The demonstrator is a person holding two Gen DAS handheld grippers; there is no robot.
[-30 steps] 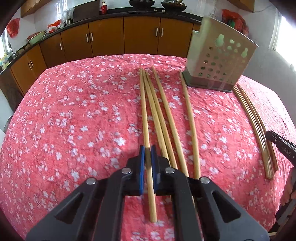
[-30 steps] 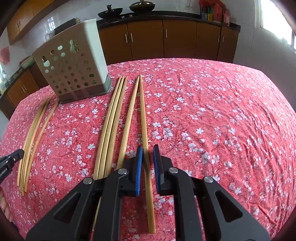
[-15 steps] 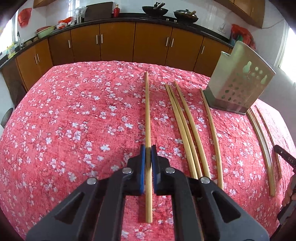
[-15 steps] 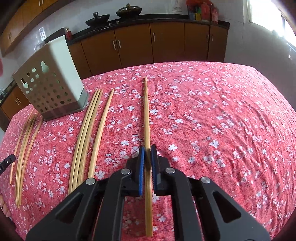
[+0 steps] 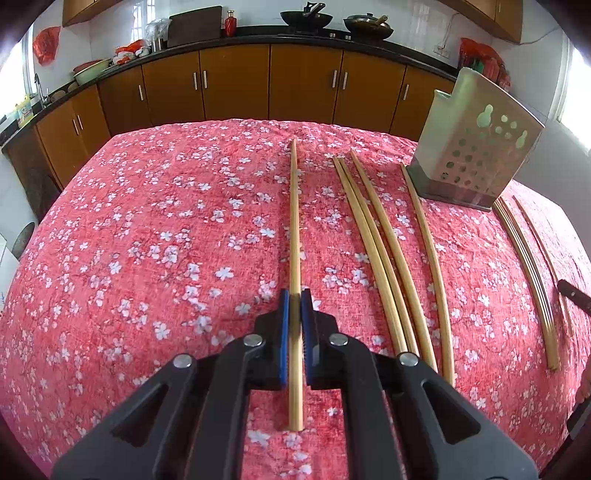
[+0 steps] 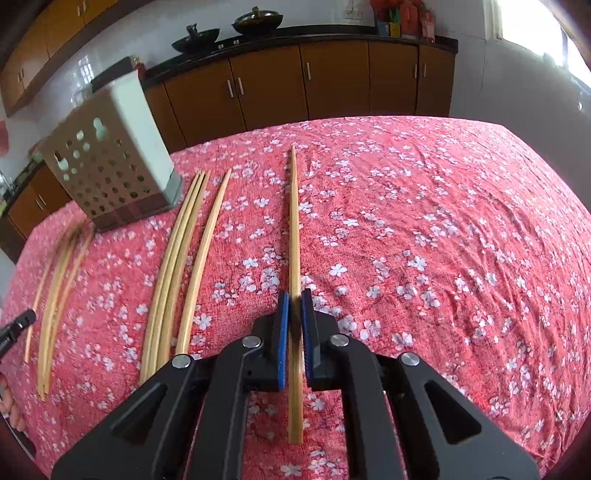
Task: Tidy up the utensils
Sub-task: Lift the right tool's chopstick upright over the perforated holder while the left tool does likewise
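The left wrist view alone showed the counter's left end, with a red bottle (image 5: 231, 22) and a green bowl (image 5: 90, 72), and put the perforated metal utensil holder (image 5: 476, 147) at far right on the red floral tablecloth (image 5: 147, 240). The right wrist view alone showed the cloth's bare right half (image 6: 461, 240) and a bright window at upper right; there the holder (image 6: 110, 173) stood at far left.

The left gripper (image 5: 294, 295) was clamped on a single bamboo chopstick (image 5: 294, 221), its blue pads pressed to both sides of the stick, which ran straight ahead and stuck out behind the jaws. The right gripper (image 6: 294, 297) was likewise closed tight on its own chopstick (image 6: 294, 221).

The chopsticks were long, pale and plain. In the left view four loose ones (image 5: 391, 258) lay side by side between the held stick and the holder, and another bundle (image 5: 524, 266) lay beyond the holder's right side. In the right view four (image 6: 184, 266) lay left of the held stick, and a blurred bundle (image 6: 55, 295) lay at far left, near the holder's base.
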